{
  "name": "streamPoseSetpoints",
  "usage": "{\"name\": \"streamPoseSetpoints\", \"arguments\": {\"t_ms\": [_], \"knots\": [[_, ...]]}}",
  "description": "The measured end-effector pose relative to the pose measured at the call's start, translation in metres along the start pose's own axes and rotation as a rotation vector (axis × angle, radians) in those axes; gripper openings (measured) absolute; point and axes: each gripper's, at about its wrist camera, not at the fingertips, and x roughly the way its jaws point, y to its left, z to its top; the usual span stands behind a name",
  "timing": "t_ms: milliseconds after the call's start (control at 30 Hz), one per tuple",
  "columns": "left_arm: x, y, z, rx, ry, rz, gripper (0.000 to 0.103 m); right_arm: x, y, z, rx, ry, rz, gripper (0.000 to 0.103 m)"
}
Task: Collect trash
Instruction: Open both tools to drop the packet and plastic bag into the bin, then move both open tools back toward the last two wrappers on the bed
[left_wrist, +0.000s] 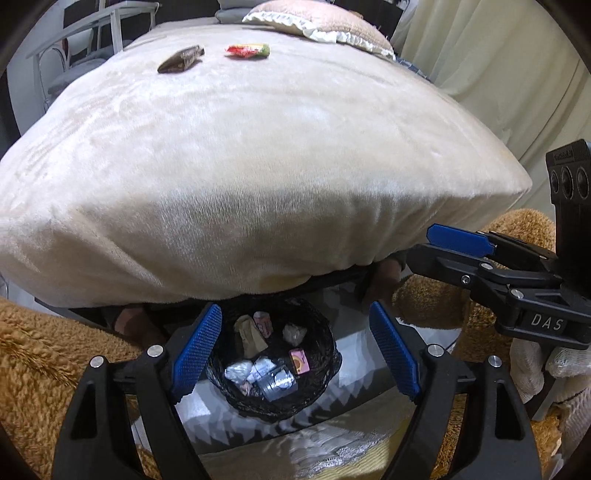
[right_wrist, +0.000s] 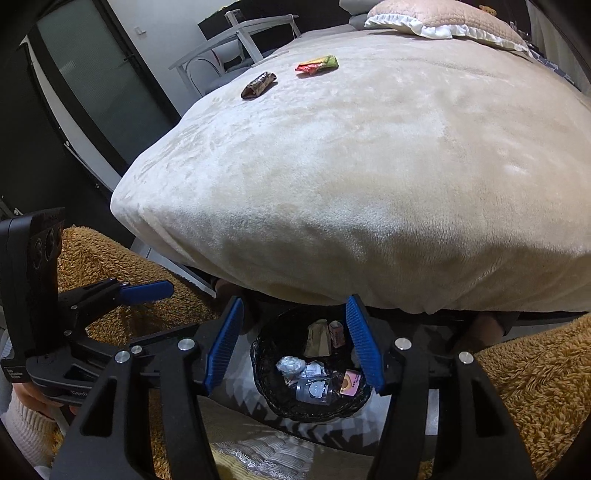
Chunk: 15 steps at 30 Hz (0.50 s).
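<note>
Both tongs, left (left_wrist: 295, 354) & right (right_wrist: 293, 345), are held wide open, empty, above the bin (left_wrist: 273, 356). Brown wrapper (left_wrist: 181, 59), far ahead, should be pinched flat, w/o blanket (left_wrist: 258, 147).

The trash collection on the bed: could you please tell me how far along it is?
Done: several wrappers and scraps already lie in the black bin on the floor. In hand: nothing; the left gripper and right gripper both have open, empty jaws. Left: the brown wrapper and red-green wrapper on the bed.
</note>
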Motion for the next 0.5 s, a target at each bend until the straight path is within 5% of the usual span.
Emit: {"name": "streamPoseSetpoints", "arguments": {"t_ms": [500], "knots": [[-0.033, 0.027, 0.051, 0.006, -0.175, 0.087, 0.081, -0.017, -0.016, 0.059, -0.055, -0.134, 0.05, 0.064]]}}
